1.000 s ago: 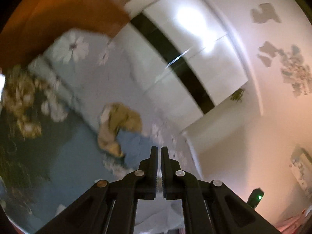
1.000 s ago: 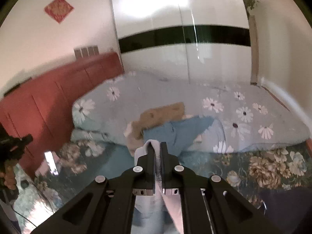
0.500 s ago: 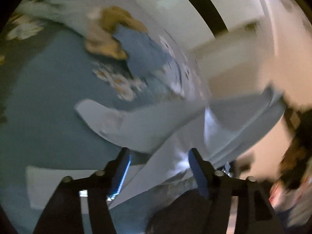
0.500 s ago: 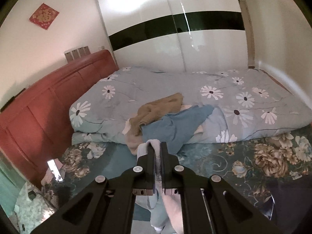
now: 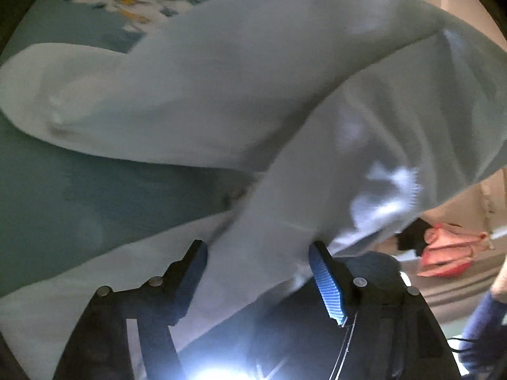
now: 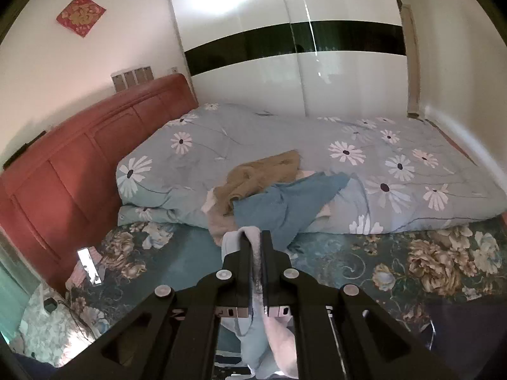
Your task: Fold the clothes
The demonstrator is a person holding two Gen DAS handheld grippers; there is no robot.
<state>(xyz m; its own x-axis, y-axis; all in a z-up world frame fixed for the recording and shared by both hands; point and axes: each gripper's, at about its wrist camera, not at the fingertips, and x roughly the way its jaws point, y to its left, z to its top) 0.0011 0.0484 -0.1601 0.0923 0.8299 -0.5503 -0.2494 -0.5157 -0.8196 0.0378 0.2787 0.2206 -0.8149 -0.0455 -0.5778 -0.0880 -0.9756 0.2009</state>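
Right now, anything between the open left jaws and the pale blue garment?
Nothing visible. The pale blue garment already hangs between the open jaws of the left gripper. The right gripper is shut on the same cloth.

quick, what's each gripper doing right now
Left gripper: open, jaws spread on either side of the pale blue garment, not clamped.
Right gripper: closed, holding a fold of the same garment.
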